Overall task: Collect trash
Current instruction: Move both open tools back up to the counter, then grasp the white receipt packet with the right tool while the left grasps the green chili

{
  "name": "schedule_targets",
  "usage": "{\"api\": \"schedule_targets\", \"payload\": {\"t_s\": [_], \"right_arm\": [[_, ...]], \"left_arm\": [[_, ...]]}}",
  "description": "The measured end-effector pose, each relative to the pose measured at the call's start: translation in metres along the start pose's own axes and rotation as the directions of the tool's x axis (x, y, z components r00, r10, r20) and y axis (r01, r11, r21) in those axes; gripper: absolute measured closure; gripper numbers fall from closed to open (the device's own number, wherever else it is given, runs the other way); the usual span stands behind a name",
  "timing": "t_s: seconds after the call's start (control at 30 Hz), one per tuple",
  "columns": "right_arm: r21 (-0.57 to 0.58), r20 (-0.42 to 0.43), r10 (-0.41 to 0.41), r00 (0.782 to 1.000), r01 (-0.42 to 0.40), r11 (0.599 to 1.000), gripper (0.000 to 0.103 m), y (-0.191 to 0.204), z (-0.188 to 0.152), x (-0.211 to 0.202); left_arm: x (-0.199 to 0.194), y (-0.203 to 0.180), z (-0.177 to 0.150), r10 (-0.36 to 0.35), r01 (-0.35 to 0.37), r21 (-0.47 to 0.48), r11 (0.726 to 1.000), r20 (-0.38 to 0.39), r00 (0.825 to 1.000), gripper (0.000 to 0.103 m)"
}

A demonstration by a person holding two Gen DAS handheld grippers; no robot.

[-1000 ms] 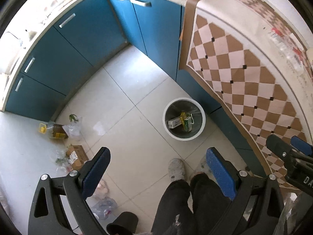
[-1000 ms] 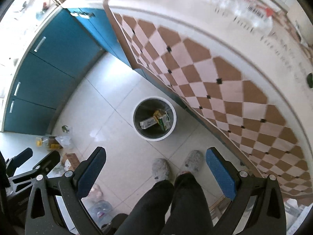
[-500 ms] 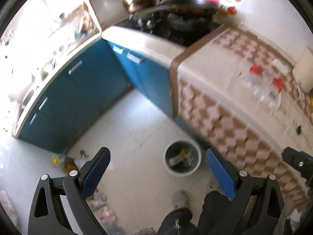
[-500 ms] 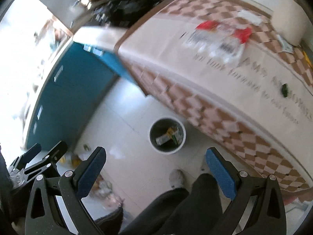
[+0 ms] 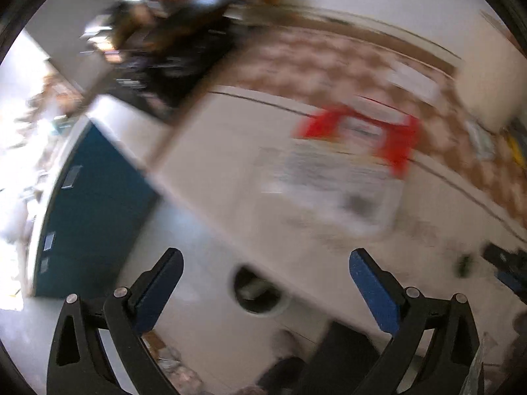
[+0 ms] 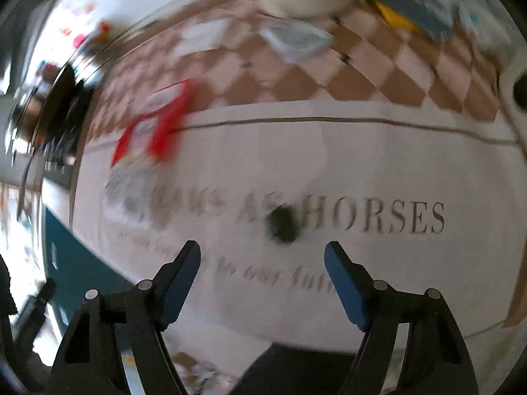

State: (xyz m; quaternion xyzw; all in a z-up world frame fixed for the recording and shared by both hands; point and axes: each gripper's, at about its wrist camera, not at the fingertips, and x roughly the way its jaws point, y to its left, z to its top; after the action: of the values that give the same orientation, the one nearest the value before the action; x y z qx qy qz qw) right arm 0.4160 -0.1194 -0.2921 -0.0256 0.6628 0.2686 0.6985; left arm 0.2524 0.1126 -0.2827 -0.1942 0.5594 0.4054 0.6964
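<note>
Left gripper [image 5: 265, 279]: jaws wide apart, empty. Right gripper [image 6: 262, 273]: jaws wide apart, empty, above the tablecloth [image 6: 362, 151]. Small dark green scrap [image 6: 282, 220]: on cloth lettering, just ahead of right fingers. Red-and-clear wrapper [image 5: 349, 161]: on cloth, blurred. Bin [image 5: 258, 293]: on floor beside table.

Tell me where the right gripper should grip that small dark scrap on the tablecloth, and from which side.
Probably straight from above, pinching across the dark scrap: it looks small and compact, lying alone on the flat tablecloth. Blur hides its exact shape. The right gripper is open.
</note>
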Motion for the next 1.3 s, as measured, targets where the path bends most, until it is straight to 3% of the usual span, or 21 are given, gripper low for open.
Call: {"api": "schedule_targets", "payload": {"t_s": [0.1,0.17,0.2,0.23,0.3,0.33,0.37,0.4,0.43,0.5,0.6,0.67,0.77,0.87,1.03,1.13,1.17,1.23,1.27,1.3], "right_arm": [[0.059,0.014,0.008,1.0,-0.009,0.998,0.024,-0.028,0.032,0.0],[0.074,0.034,-0.008,0.999,0.005,0.997,0.024,-0.043,0.052,-0.006],[0.084,0.043,-0.025,0.999,0.021,0.996,0.024,-0.054,0.065,-0.009],[0.09,0.048,-0.036,0.998,0.032,0.995,0.024,-0.062,0.073,-0.01],[0.096,0.051,-0.061,0.997,0.056,0.994,0.024,-0.077,0.085,-0.016],[0.101,0.053,-0.077,0.996,0.071,0.992,0.024,-0.087,0.092,-0.019],[0.103,0.055,-0.088,0.995,0.082,0.991,0.024,-0.095,0.096,-0.02],[0.106,0.053,-0.098,0.994,0.092,0.99,0.024,-0.103,0.099,-0.021],[0.109,0.052,-0.103,0.993,0.097,0.989,0.024,-0.107,0.1,-0.02],[0.125,0.044,-0.104,0.994,0.098,0.987,0.024,-0.119,0.103,-0.02],[0.132,0.034,-0.083,0.996,0.078,0.988,0.024,-0.129,0.106,-0.019],[0.121,0.03,-0.046,0.999,0.042,0.992,0.024,-0.124,0.114,-0.013],[0.057,0.066,-0.007,0.998,0.003,0.998,0.024,-0.1,0.136,-0.004],[-0.026,0.111,-0.007,0.994,0.01,1.0,0.024,-0.069,0.164,0.01],[-0.124,0.139,-0.071,0.988,0.088,0.988,0.024,-0.032,0.202,0.047],[-0.174,0.167,-0.141,0.976,0.17,0.97,0.027,-0.014,0.207,0.057],[-0.192,0.178,-0.17,0.969,0.203,0.96,0.034,-0.008,0.207,0.059],[-0.228,0.21,-0.202,0.957,0.249,0.941,0.061,0.002,0.202,0.059],[-0.246,0.225,-0.217,0.95,0.271,0.931,0.083,0.006,0.199,0.059],[-0.258,0.233,-0.218,0.948,0.276,0.926,0.09,0.008,0.196,0.058]], "left_arm": [[0.018,-0.06,0.008,-0.174,0.179,0.044,0.983,-0.111,0.979,0.001],[0.031,-0.103,0.008,-0.283,0.302,0.066,0.951,-0.209,0.936,0.006],[0.037,-0.123,0.005,-0.316,0.345,0.085,0.935,-0.249,0.915,0.01],[0.04,-0.14,0.003,-0.324,0.364,0.104,0.926,-0.276,0.905,0.022],[0.05,-0.172,-0.005,-0.317,0.385,0.168,0.908,-0.326,0.891,0.03],[0.053,-0.179,-0.008,-0.312,0.388,0.183,0.904,-0.341,0.887,0.039],[0.059,-0.189,-0.013,-0.298,0.388,0.204,0.899,-0.363,0.883,0.064],[0.063,-0.193,-0.015,-0.283,0.382,0.212,0.899,-0.382,0.88,0.079],[0.06,-0.193,-0.014,-0.275,0.367,0.221,0.904,-0.357,0.893,0.084],[0.054,-0.194,-0.004,-0.275,0.362,0.234,0.902,-0.334,0.902,0.087],[0.039,-0.186,0.024,-0.201,0.252,0.248,0.935,-0.214,0.956,0.087],[0.031,-0.18,0.051,-0.141,0.166,0.236,0.957,-0.12,0.983,0.087],[0.031,-0.175,0.091,-0.07,0.076,0.188,0.979,-0.038,0.997,0.087],[0.033,-0.171,0.121,0.004,-0.008,0.15,0.989,0.024,1.0,0.087],[0.038,-0.168,0.141,0.037,-0.041,0.123,0.991,0.035,0.999,0.087],[0.042,-0.169,0.142,0.028,-0.031,0.107,0.994,0.024,0.999,0.087],[0.046,-0.168,0.142,0.028,-0.03,0.104,0.994,0.024,0.999,0.087],[0.045,-0.164,0.135,0.023,-0.025,0.098,0.995,0.021,1.0,0.087],[0.051,-0.16,0.134,0.018,-0.02,0.093,0.995,0.019,1.0,0.087],[0.053,-0.155,0.132,0.012,-0.014,0.089,0.996,0.019,1.0,0.087]]}}
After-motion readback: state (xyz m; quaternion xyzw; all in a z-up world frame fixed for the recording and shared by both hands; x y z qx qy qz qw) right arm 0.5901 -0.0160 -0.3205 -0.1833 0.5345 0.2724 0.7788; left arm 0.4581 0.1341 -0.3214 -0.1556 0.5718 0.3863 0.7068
